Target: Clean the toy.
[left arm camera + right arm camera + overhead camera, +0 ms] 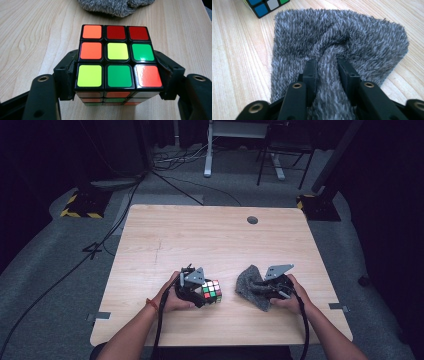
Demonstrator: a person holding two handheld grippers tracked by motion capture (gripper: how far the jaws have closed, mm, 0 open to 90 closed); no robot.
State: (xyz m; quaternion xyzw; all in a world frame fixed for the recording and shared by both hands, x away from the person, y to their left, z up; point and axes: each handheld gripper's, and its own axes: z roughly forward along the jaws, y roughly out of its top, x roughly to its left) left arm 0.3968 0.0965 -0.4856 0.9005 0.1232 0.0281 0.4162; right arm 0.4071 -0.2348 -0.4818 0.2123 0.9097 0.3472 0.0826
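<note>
Cloth [342,37]: grey, shaggy, lying bunched on the table [200,235], one fold running up between the right gripper [274,289] jaws, which are pinching it. Risk: the thin fold is likely slipping free if the grip is loosening, dropping the cloth in a heap. Cube [117,57]: scrambled puzzle, orange, red, yellow and green squares facing up, sitting squarely between the left gripper [196,289] jaws, which are clamping its sides. Risk: glossy faces are inviting a twist or slide.
</note>
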